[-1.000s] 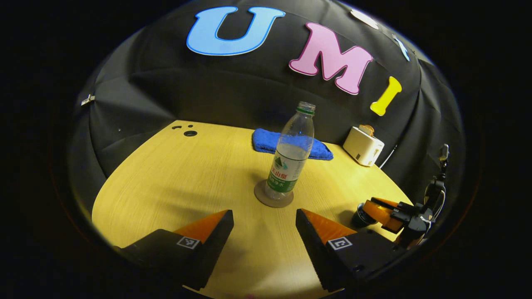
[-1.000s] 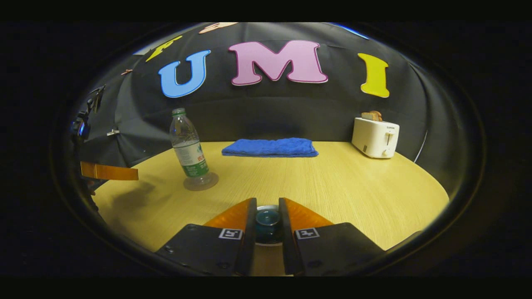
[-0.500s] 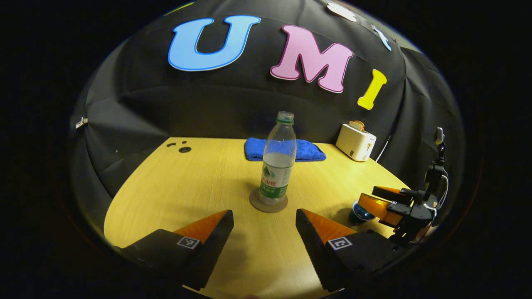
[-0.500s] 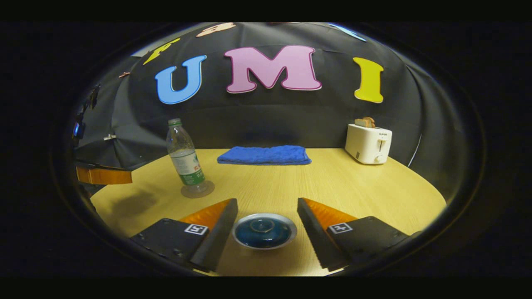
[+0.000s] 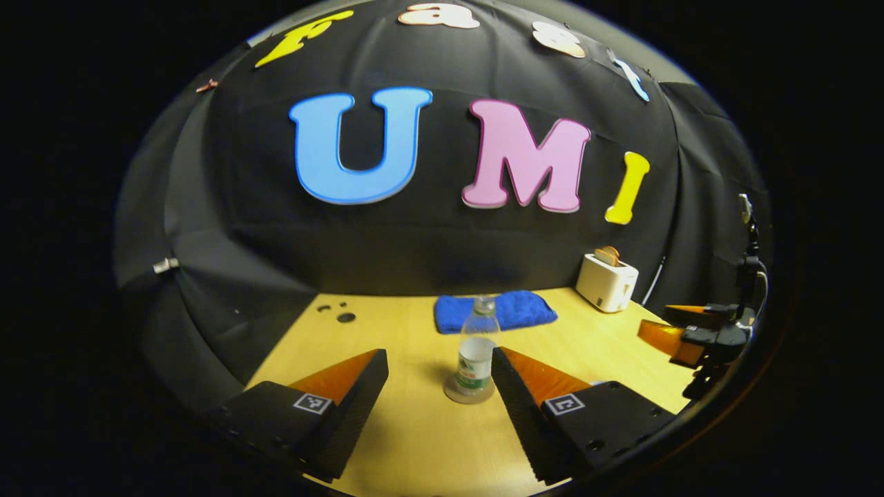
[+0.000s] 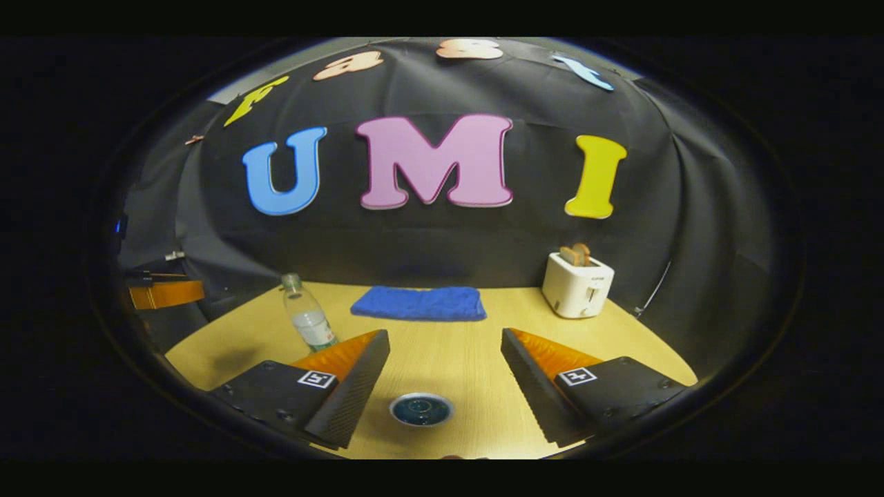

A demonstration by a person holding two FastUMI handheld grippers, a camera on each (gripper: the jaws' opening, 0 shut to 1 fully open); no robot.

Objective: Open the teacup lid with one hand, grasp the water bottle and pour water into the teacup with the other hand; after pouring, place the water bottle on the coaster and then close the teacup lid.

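Observation:
The blue teacup (image 6: 421,408) stands low on the wooden table (image 6: 469,359) with its lid on, below and between the spread fingers of my right gripper (image 6: 445,335), which is open and well above it. A clear water bottle (image 5: 476,355) with a green label stands upright on a round coaster (image 5: 464,396), beyond my open left gripper (image 5: 440,366). In the right gripper view the bottle (image 6: 309,321) is at the left, its base hidden behind a finger. The right gripper (image 5: 690,331) also hangs at the far right of the left gripper view.
A folded blue towel (image 6: 418,304) lies at the back of the table. A white toaster (image 6: 577,284) with bread in it stands at the back right. Small holes (image 5: 342,316) mark the table's far left. The left gripper (image 6: 162,293) hovers at the left edge.
My right gripper opened off the teacup lid, leaving it on the cup, then rose and drew back. The left gripper also pulled back and up from the bottle.

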